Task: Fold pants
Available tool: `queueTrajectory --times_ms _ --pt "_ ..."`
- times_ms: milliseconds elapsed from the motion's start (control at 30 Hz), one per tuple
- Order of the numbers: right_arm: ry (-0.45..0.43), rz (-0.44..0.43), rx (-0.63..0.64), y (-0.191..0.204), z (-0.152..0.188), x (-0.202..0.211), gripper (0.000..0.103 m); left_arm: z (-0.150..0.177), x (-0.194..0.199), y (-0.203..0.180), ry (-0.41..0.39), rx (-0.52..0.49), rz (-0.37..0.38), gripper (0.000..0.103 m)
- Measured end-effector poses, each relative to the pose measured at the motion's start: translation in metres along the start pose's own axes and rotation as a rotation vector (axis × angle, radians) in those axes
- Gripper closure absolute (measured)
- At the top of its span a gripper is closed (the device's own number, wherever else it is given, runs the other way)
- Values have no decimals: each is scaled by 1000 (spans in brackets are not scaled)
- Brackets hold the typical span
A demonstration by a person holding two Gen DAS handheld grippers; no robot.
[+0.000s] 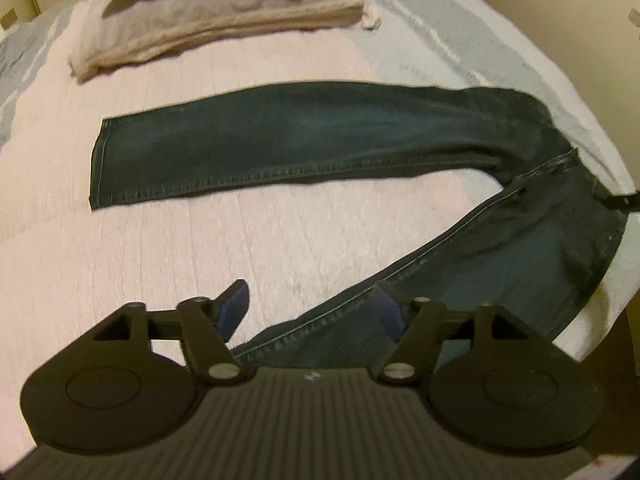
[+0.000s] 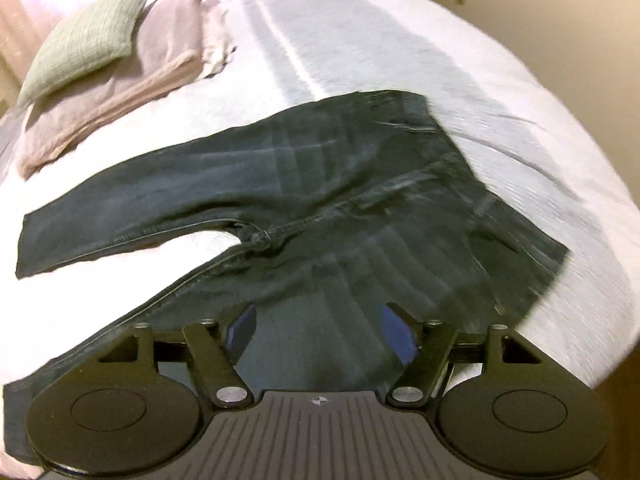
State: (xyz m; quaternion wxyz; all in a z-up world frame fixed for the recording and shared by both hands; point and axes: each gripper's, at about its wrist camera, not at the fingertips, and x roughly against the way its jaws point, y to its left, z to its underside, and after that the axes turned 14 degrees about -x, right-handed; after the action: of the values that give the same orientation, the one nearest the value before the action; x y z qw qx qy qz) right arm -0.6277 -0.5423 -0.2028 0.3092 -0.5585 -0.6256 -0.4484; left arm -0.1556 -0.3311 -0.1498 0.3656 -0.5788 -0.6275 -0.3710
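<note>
Dark blue jeans [image 1: 304,148] lie spread flat on the bed, legs apart in a V. In the left wrist view the far leg runs left to its hem, and the near leg slants down under my left gripper [image 1: 312,312], which is open above that leg. In the right wrist view the jeans [image 2: 340,200] show the waist at the right and the crotch seam in the middle. My right gripper [image 2: 318,332] is open over the hip part of the near leg, with nothing between its blue-padded fingers [image 2: 396,336].
A pale quilted bedspread [image 1: 160,248] covers the bed. A folded beige blanket [image 1: 208,24] with a green cushion [image 2: 88,36] on it lies at the head end. The bed's edge drops off at the right, beside a yellowish wall [image 2: 560,12].
</note>
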Motion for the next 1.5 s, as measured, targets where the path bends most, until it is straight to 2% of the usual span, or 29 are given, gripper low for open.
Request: queueTrajectory --times_ms 67,200,300,433,600,767,867,967,1200,1500 --pt "-6 0 -12 2 9 20 35 -1 7 1 -10 0 5 32" --pt "-4 7 1 7 21 50 35 -1 24 -2 -35 -9 0 15" --pt "2 14 28 10 20 61 35 -2 37 -6 -55 -10 -5 10" --pt "16 6 111 10 15 68 34 -3 56 -16 -69 18 -48 3" --pt "50 -35 217 -6 -1 66 34 -1 77 -37 -80 77 -107 2" --pt "99 -82 301 -25 -10 64 34 12 96 -74 -72 175 -156 1" --pt "128 -93 335 -33 -8 64 34 25 99 -97 -34 214 -186 1" --pt "146 -102 353 -37 -2 65 34 37 102 -118 -7 246 -179 1" --pt "154 -110 338 -38 10 68 34 54 98 -147 52 228 -147 1" --pt "165 -95 345 -40 23 69 34 59 97 -165 67 199 -141 1"
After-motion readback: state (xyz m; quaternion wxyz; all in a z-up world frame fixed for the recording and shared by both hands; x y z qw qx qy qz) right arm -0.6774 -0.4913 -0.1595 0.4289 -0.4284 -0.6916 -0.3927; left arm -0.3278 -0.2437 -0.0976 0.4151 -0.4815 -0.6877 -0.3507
